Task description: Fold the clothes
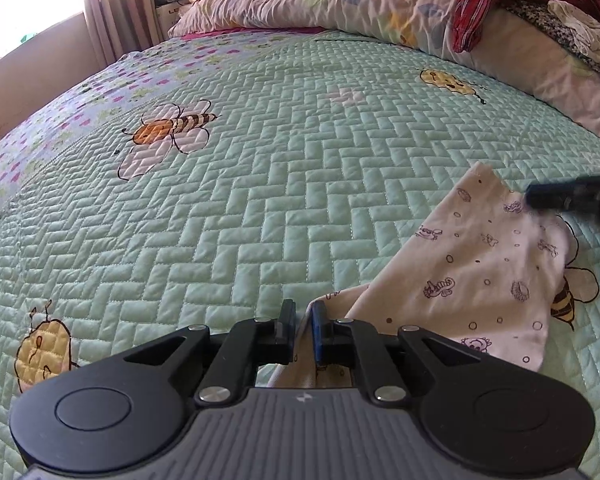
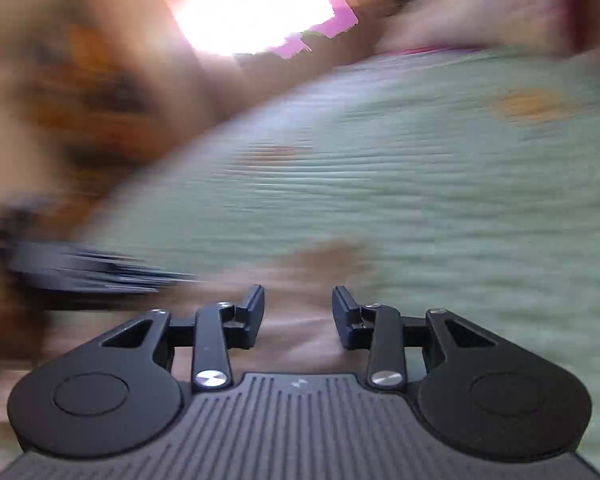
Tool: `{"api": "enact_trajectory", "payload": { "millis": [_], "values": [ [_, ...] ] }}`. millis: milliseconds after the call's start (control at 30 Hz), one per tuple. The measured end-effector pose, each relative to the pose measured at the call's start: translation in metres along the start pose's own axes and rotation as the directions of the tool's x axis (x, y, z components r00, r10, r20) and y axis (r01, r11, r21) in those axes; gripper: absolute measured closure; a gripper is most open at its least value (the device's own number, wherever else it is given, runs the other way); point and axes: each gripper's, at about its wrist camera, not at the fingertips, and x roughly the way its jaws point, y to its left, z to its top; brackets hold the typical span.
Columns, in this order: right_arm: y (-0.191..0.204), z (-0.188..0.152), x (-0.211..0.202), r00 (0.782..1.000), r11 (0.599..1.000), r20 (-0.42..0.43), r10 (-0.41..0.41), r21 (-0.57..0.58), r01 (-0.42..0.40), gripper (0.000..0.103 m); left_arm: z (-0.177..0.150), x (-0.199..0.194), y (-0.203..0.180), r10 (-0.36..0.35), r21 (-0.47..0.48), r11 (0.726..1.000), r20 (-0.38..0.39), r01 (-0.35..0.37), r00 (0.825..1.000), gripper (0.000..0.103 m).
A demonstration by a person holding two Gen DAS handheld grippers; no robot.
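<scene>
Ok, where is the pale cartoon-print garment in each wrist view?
Left wrist: pale cartoon-print garment lower right, its edge pinched in the left gripper.
Right wrist: heavily blurred; a pale tan patch between the open fingers may be it, cannot confirm.
Shared landmark: mint-green quilted bedspread.

Right claw parted over pale fabric; blurred green quilt beyond
</scene>
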Motion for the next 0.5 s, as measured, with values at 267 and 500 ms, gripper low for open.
{"api": "enact_trajectory", "payload": {
  "millis": [267, 500],
  "values": [
    [-0.033, 0.012, 0.017, 0.986, 0.975, -0.033, 0.161, 0.161, -0.154, 0.022, -0.003, 0.001, 0.007, -0.082, -0.009, 0.997, -0.024, 0.082, 0.996, 0.096],
    [0.011, 0.021, 0.048, 0.996, 0.994, -0.08, 0.028, -0.098, -0.036, 0.029, -0.003, 0.003, -0.003, -0.056, 0.031, 0.998, -0.033, 0.057, 0.998, 0.096]
  ]
}}
